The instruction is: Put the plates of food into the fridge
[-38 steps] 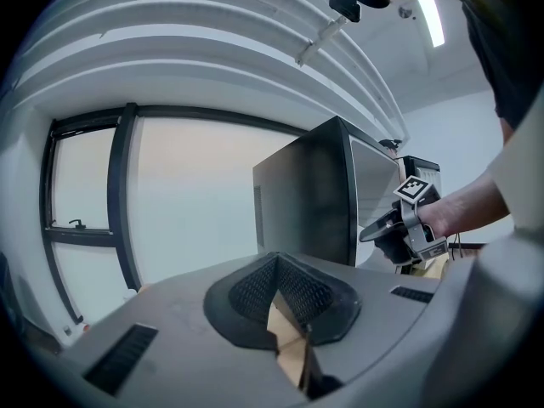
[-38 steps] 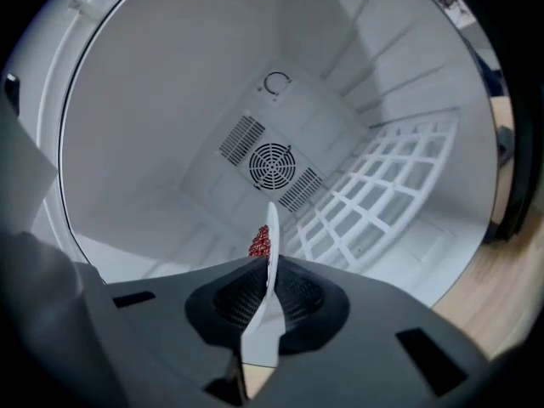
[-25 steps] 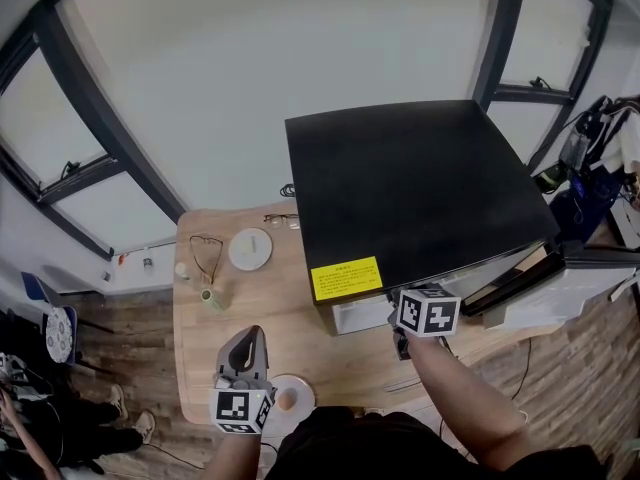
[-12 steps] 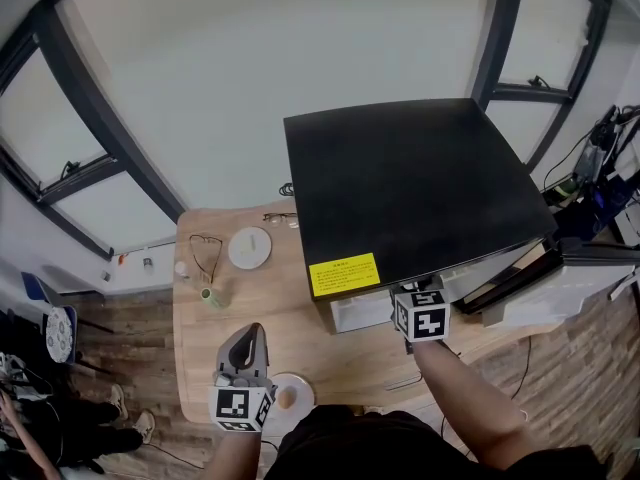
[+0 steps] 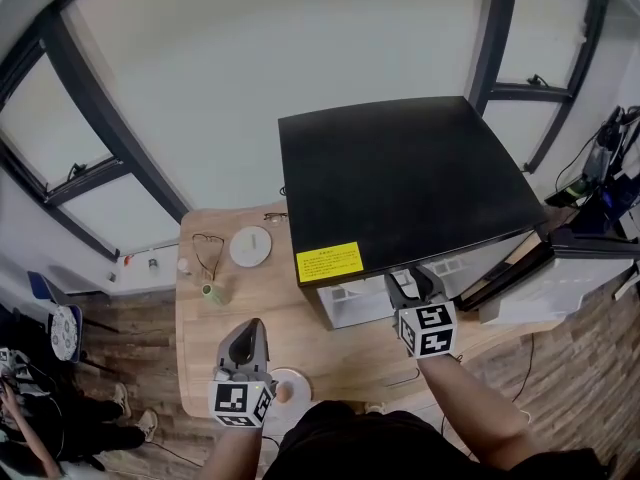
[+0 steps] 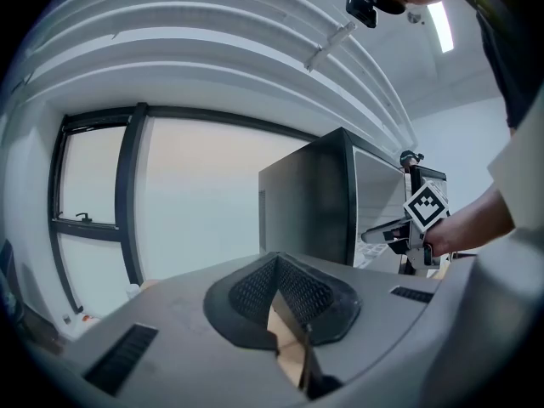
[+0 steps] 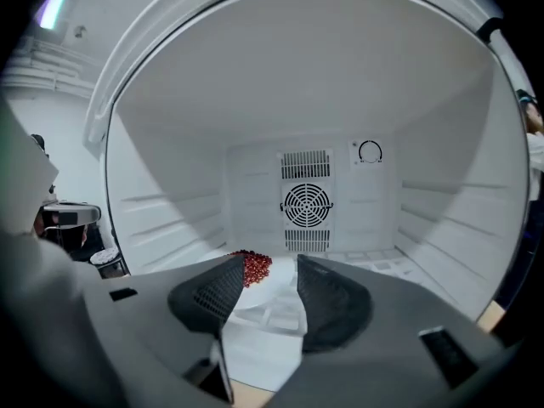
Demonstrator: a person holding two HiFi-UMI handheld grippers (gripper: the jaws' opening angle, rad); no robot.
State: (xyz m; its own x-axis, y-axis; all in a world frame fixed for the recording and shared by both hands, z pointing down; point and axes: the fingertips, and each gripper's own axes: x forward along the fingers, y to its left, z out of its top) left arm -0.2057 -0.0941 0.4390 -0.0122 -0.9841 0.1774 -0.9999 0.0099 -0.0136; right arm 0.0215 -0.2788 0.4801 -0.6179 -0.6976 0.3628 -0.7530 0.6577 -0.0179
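- Jaws of your right gripper (image 5: 410, 286) had just been opening and stood apart, pressing on nothing, at the fridge (image 5: 400, 173) mouth, centre right in the head view.
- Plate of red food (image 7: 274, 291) sat on the fridge floor, framed between them.
- Your left gripper (image 5: 249, 330) was closed and empty at lower left, beside a second plate (image 5: 298, 378) on the table (image 5: 300, 333).
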